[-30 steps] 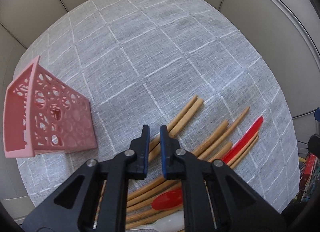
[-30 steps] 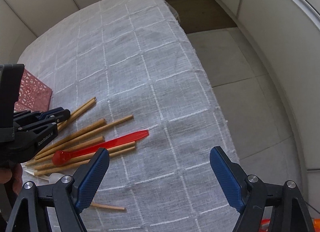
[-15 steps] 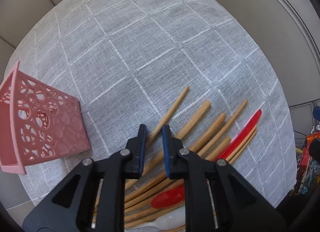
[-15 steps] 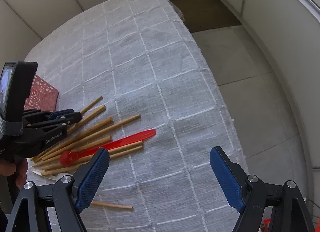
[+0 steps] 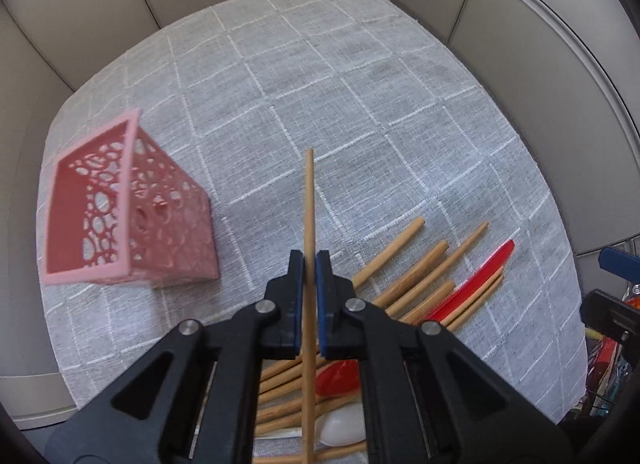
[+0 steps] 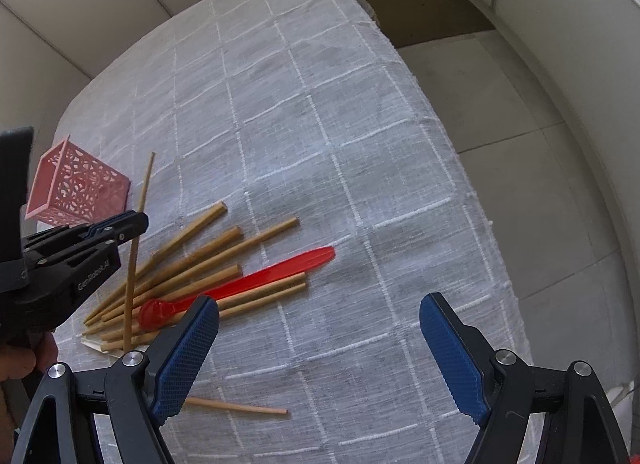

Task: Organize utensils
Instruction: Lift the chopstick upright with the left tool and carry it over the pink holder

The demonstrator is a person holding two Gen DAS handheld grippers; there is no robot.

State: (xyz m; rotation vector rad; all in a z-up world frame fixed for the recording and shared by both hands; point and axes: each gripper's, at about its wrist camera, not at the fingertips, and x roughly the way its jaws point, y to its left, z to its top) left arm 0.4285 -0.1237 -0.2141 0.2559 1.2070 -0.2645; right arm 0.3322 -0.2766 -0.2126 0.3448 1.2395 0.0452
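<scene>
Barely started, I'd say: the left gripper point(image 5: 309, 264) has its jaws clenched on one chopstick point(image 5: 308, 200), lifted above the pile of utensils point(image 5: 424, 276) below the jaws. The pink basket point(image 5: 120, 216), left of them, looks empty. The right gripper point(image 6: 320, 344) hangs released.

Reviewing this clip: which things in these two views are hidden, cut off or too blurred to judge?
- White spoon: left wrist view, mostly hidden by the left hand-held gripper.
- Basket interior: motion-blurred there; small in the right wrist view.
- Held chopstick: lower end runs off the frame.
- Loose chopstick: one end hidden behind the right hand-held gripper.
</scene>
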